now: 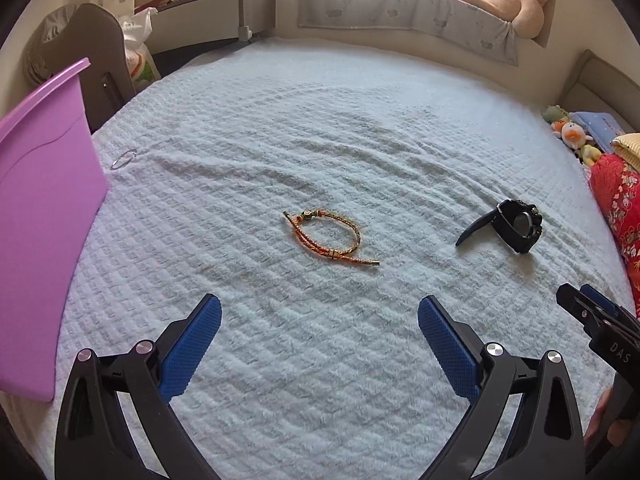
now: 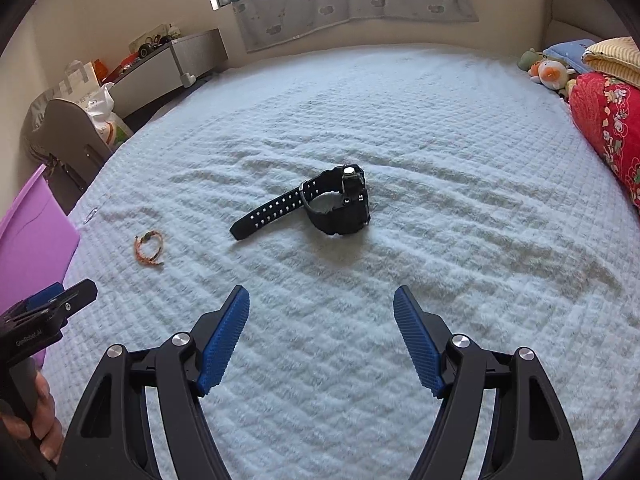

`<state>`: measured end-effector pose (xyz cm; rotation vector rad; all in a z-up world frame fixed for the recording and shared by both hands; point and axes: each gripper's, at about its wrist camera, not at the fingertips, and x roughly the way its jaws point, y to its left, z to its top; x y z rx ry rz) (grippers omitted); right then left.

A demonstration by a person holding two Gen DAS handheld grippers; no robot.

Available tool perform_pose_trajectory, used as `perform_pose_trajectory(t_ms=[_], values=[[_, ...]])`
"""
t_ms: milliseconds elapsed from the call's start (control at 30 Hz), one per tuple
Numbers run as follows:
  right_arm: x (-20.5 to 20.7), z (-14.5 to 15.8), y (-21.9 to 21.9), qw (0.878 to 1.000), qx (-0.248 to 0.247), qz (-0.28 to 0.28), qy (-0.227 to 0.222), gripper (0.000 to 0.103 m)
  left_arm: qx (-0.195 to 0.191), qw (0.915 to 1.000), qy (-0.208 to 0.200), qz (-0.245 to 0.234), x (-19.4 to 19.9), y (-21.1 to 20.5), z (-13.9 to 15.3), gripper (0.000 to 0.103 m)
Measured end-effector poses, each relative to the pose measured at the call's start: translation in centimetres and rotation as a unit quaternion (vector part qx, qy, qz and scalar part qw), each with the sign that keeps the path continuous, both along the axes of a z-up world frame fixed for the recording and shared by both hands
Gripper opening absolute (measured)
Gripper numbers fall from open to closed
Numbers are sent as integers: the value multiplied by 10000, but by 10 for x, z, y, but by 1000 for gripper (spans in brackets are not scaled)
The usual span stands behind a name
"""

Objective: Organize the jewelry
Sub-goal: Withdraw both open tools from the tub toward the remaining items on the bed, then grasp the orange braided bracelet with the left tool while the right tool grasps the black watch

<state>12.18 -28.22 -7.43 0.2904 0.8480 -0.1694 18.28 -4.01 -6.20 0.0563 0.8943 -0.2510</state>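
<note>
Gaping empty, both tongs (image 1: 319, 320) (image 2: 321, 312) hover; only left view resolves the ring (image 1: 124, 159).

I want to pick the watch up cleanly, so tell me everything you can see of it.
The black watch looks like chunky rubber or resin. It rests on its side on the white quilted bedspread, case tilted, with a round metal button on top. One perforated strap lies flat, stretching out left toward the braided bracelet; the other curls beneath. Only the bedspread touches it.

fuzzy quilted cloth bedcover (image 1: 320, 120), braided cord bracelet (image 1: 330, 236), matt rubbery watch (image 2: 320, 204).
</note>
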Motion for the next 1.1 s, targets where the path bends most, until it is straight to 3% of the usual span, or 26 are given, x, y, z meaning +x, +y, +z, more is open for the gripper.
perform_pose_trajectory(t_ms=[500, 1100], values=[[60, -33, -16, 9999, 1, -50, 146, 71, -85, 9974, 607, 366, 73, -12, -54, 97], [106, -54, -28, 9977, -450, -257, 434, 74, 366, 9984, 278, 338, 102, -33, -67, 98]])
